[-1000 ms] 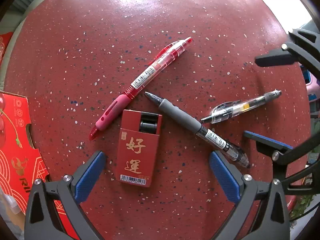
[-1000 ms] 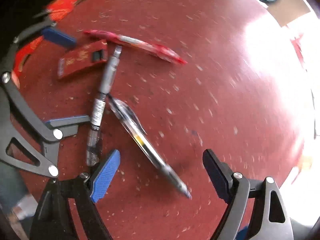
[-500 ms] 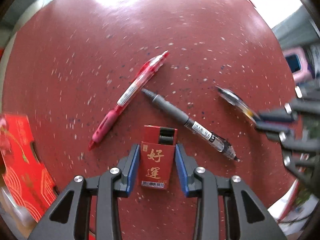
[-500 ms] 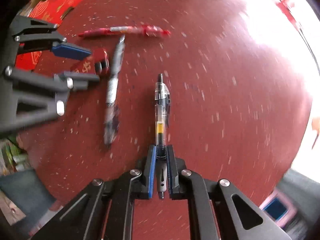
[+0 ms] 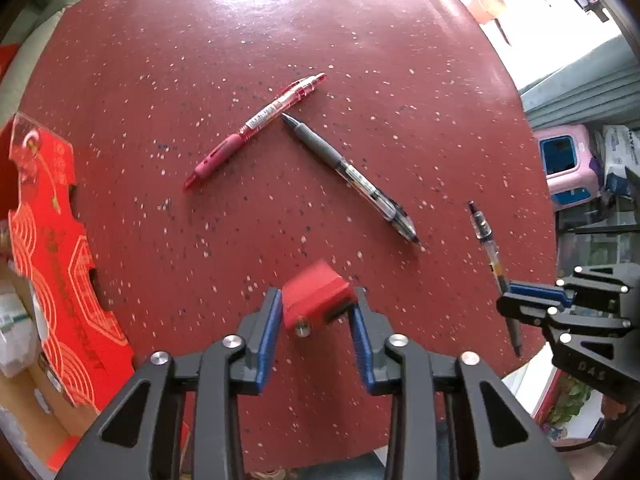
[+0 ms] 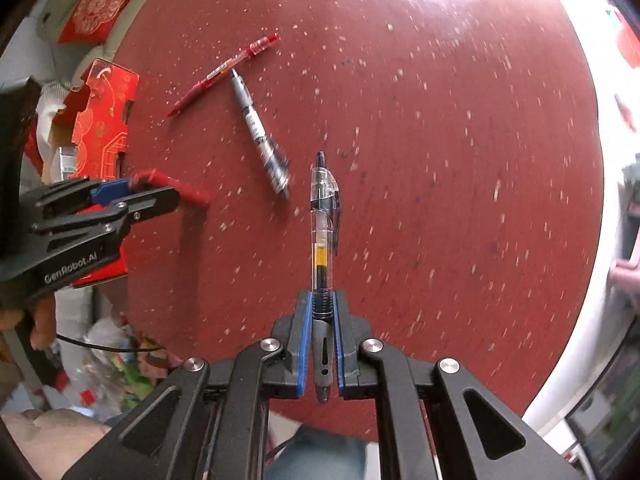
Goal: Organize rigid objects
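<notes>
My left gripper is shut on a small red box and holds it above the red speckled table. In the right wrist view the left gripper and red box show at the left. My right gripper is shut on a clear black-ink pen, lifted and pointing forward; it also shows in the left wrist view. A red pen and a grey-grip black pen lie on the table, touching at one end.
A red printed cardboard carton stands at the table's left edge, also in the right wrist view. A pink and blue container sits beyond the table's right edge. Bags and clutter lie on the floor below.
Both grippers have lifted their loads off the table: the left raised and tilted the red box, the right raised the clear pen. The two other pens have not moved.
</notes>
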### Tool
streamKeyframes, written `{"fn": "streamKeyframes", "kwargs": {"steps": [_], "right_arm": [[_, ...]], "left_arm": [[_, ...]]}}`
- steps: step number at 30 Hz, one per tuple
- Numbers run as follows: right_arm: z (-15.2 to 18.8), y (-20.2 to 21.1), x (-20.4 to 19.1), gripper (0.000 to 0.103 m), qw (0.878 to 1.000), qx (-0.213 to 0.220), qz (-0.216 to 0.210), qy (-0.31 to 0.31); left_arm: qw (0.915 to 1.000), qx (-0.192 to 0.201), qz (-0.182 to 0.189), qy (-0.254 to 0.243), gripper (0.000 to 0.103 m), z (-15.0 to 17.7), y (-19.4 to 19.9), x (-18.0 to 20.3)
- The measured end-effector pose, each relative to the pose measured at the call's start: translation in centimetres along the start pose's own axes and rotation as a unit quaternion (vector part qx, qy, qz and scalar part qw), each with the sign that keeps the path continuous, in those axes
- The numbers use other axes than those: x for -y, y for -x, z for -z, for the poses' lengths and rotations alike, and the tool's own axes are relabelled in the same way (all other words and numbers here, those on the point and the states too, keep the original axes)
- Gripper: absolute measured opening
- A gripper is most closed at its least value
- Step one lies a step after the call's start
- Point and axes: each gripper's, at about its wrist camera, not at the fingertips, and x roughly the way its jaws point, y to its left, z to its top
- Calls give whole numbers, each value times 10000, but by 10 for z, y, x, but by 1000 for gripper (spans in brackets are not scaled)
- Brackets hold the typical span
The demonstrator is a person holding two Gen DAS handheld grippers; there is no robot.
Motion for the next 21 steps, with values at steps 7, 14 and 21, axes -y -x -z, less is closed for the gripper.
{"fn": "streamKeyframes", "kwargs": {"steps": [7,14,21], "right_arm": [[9,6,-10,11,9999,-31,79,-104],[19,11,-11,11,9996,24,141,-260],[23,10,-8,11,9994,-13,154,-320]], "left_arm": [[9985,59,-526,154,44,21,-24,-16],[9957,219,-374,813,80,7,-27,-36],[9888,-86,-553,1380,80,-4,-41,-65]]}}
